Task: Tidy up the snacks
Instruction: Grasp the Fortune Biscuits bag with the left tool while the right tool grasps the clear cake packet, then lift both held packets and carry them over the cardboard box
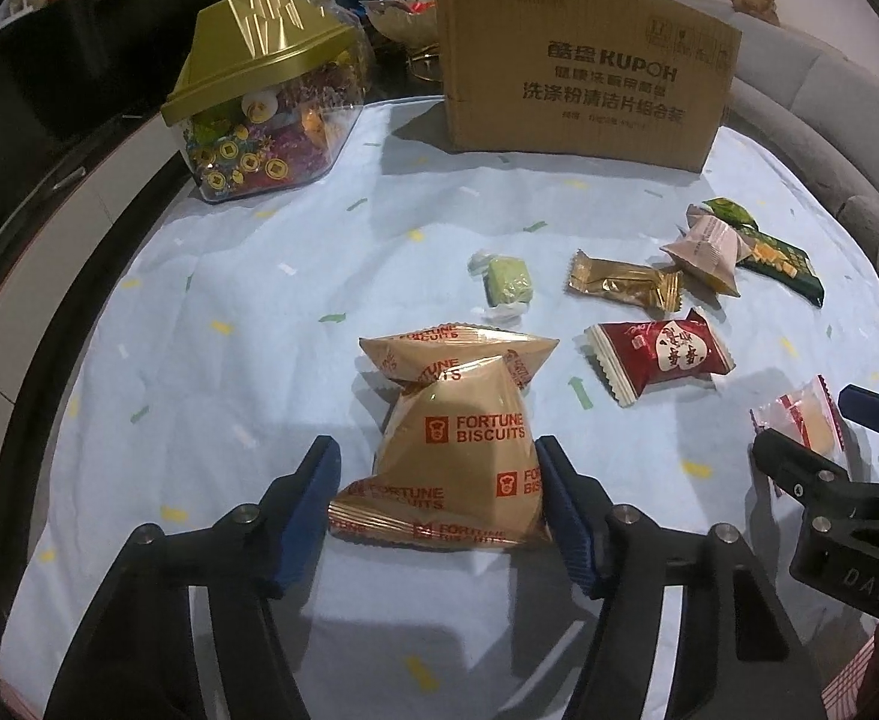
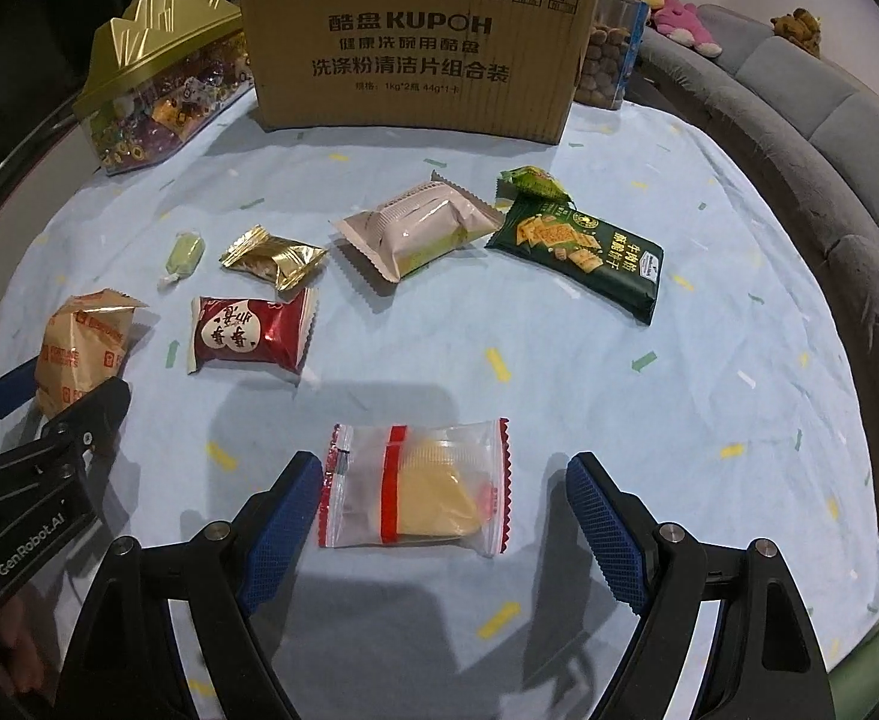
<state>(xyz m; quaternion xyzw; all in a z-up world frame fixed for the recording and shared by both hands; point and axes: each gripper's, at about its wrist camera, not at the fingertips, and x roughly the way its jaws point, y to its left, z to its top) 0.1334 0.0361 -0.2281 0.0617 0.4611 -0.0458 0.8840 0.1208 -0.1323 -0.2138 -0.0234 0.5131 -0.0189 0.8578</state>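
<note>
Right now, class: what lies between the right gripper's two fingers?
The clear-wrapped yellow pastry lies flat on the tablecloth between the open right gripper's fingers, shown in the right wrist view.

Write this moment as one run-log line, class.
left gripper: open around Fortune Biscuits packet | right gripper: open around clear-wrapped pastry | cardboard box: upright behind
</note>
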